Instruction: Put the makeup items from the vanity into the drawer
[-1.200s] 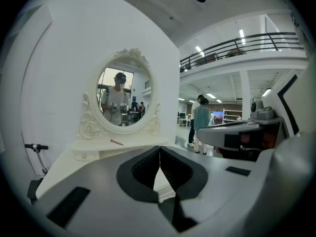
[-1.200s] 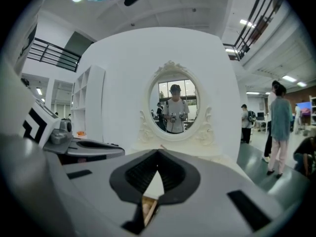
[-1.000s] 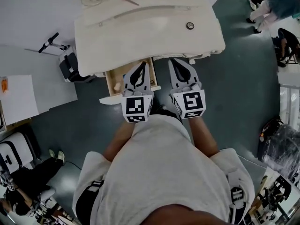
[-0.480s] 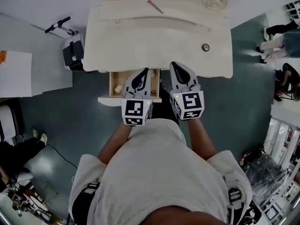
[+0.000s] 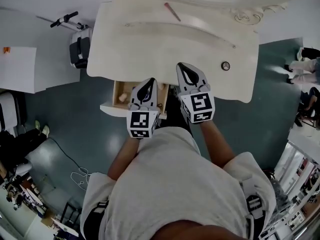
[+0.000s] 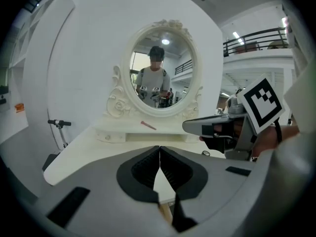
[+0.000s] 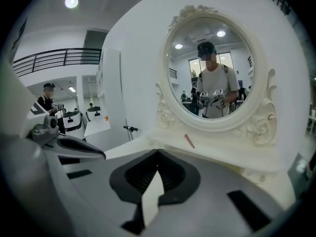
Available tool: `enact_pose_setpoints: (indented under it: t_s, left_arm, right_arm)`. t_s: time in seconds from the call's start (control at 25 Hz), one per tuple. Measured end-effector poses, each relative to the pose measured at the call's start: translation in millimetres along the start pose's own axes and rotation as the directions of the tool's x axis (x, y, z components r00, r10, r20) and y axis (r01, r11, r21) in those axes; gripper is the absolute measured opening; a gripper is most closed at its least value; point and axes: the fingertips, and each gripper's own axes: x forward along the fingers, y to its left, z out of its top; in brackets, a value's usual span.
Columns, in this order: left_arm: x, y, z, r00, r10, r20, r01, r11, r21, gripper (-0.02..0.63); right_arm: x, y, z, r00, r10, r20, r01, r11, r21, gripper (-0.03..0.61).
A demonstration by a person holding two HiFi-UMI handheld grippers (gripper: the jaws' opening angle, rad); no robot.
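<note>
A cream vanity point(image 5: 150, 44) stands in front of me. On its top lie a pink pencil point(image 5: 172, 12) near the mirror and a small round item point(image 5: 225, 66) at the right. Below the front edge the drawer point(image 5: 117, 86) is pulled open, with a small beige item point(image 5: 122, 98) inside. My left gripper point(image 5: 146, 84) hovers over the drawer's right part, shut and empty point(image 6: 159, 149). My right gripper point(image 5: 185, 68) reaches over the vanity's front edge, shut with nothing in it point(image 7: 157, 152). The pencil point(image 7: 189, 141) lies well ahead of both.
An oval mirror point(image 6: 160, 73) in a carved frame backs the vanity. A scooter point(image 5: 65, 20) and a grey machine point(image 5: 80, 51) stand at the vanity's left, beside a white table point(image 5: 17, 69). People stand at the far right point(image 5: 305, 59) and lower left.
Both grippers have moved forward and down towards the vanity. The right one now sits over the vanity's front edge, the left stays over the open drawer. Both jaws stayed shut.
</note>
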Motion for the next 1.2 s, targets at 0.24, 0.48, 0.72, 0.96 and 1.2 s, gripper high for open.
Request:
enact_pose_setpoints:
  t_s: [0.24,0.48,0.72,0.96,1.2]
  left_arm:
    - [31.2,3.6,-17.8,0.997,0.049,-0.065,-0.051,0.998,-0.041,0.006]
    - [52.4,8.5,-28.5,0.989,0.097,-0.11,-0.103,0.993,-0.053,0.008]
    - [79.8,6.8,-33.4,0.984,0.098,-0.15,-0.109,0.992,-0.06,0.008]
    - [100.9,10.7,-27.6,0.981,0.108,-0.161,-0.119,0.991,-0.059,0.007]
    - [115.2,16.2,-24.7,0.98,0.11,-0.165,-0.124,0.99,-0.073,0.007]
  right_arm:
    - [33.2,-20.9,-7.4,0.998,0.064,-0.026,-0.064,0.998,0.008,0.015]
    - [63.0,-39.6,-12.8,0.995,0.094,-0.037,-0.094,0.995,0.023,0.014]
    - [93.1,-65.1,-10.9,0.996,0.081,-0.037,-0.08,0.997,0.021,0.015]
    - [123.2,-89.0,-7.1,0.998,0.054,-0.039,-0.053,0.998,0.015,0.015]
    - [145.4,-105.4,-2.2,0.998,0.016,-0.054,-0.016,1.0,-0.012,0.015]
